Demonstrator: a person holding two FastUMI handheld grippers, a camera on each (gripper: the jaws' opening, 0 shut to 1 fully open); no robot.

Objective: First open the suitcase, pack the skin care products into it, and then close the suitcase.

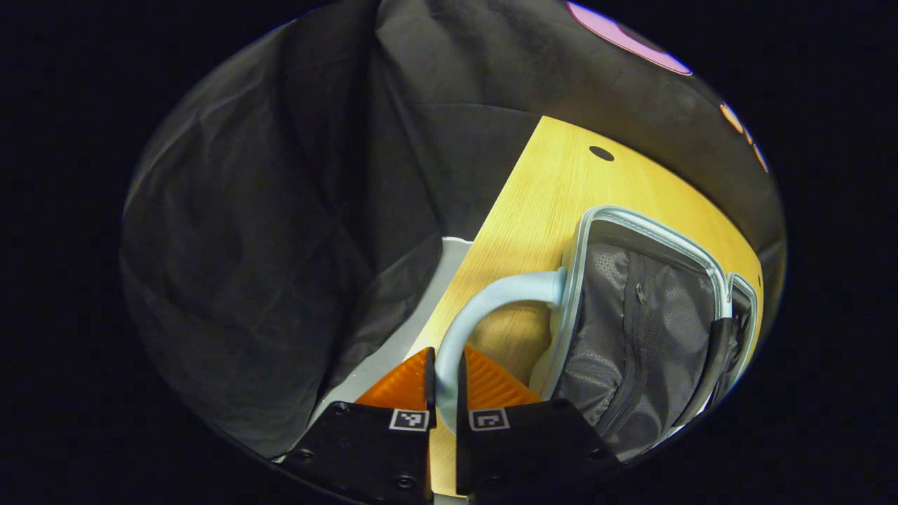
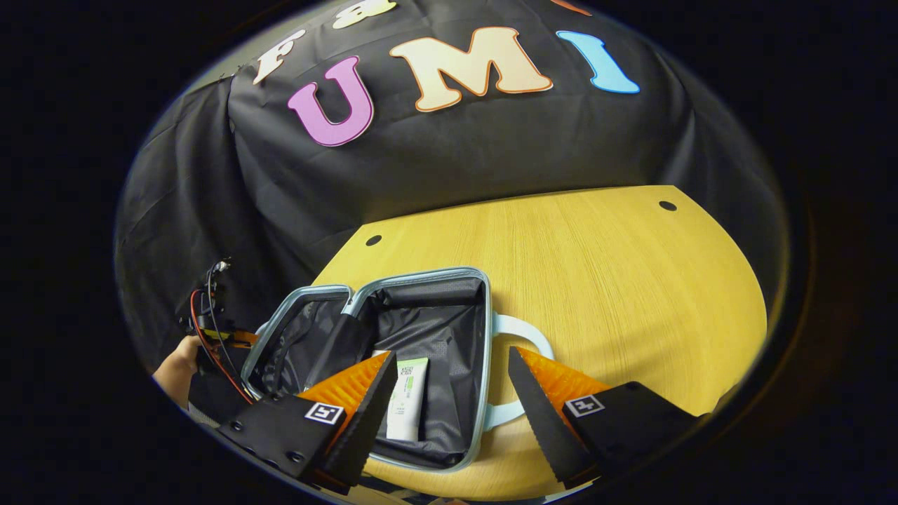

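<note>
In the left gripper view, my left gripper (image 1: 445, 386) is pinching the suitcase's pale blue handle (image 1: 477, 308) between both fingers, with the suitcase (image 1: 631, 330) lying open on the wooden table (image 1: 554, 182). In the right gripper view, my right gripper (image 2: 452, 393) is hanging with fingers spread wide over the open suitcase (image 2: 428, 315), where a white tube (image 2: 407, 400) is lying inside the near half.

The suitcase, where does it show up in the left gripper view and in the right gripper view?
Left gripper view: the open suitcase lies at lower right, and the left gripper is shut on one pale handle.
Right gripper view: it lies at lower centre, with a white tube inside.
Shared landmark: the wooden table with its dark round hole.
</note>
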